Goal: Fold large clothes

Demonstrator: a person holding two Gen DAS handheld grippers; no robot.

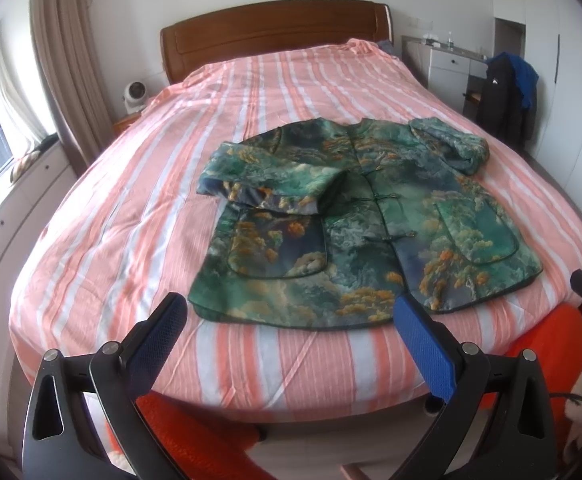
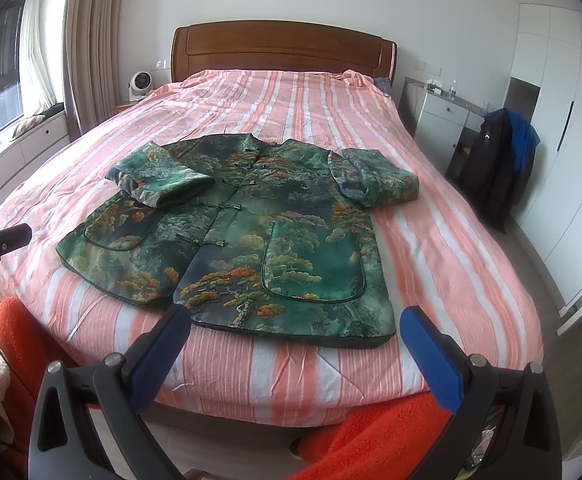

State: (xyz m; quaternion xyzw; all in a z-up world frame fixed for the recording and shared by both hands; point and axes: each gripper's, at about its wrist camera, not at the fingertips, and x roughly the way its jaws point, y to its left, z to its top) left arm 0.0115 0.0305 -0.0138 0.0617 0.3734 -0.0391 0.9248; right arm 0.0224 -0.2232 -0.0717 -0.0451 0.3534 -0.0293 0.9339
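A green brocade jacket [image 2: 227, 240] with a pine-and-cloud print lies face up on the bed [image 2: 451, 248], its hem toward the foot edge and its collar toward the wooden headboard [image 2: 283, 50]. Both sleeves are already turned in at the shoulders. The left gripper [image 1: 291, 316] and the right gripper [image 2: 295, 328] hang over the foot edge just short of the hem, each with jaws spread wide and holding nothing. The fabric looks padded and fairly thick, so it should fold in soft, bulky creases rather than sharp ones, and its satin sheen suggests it may slide. The two hem corners seem the best places to pinch.
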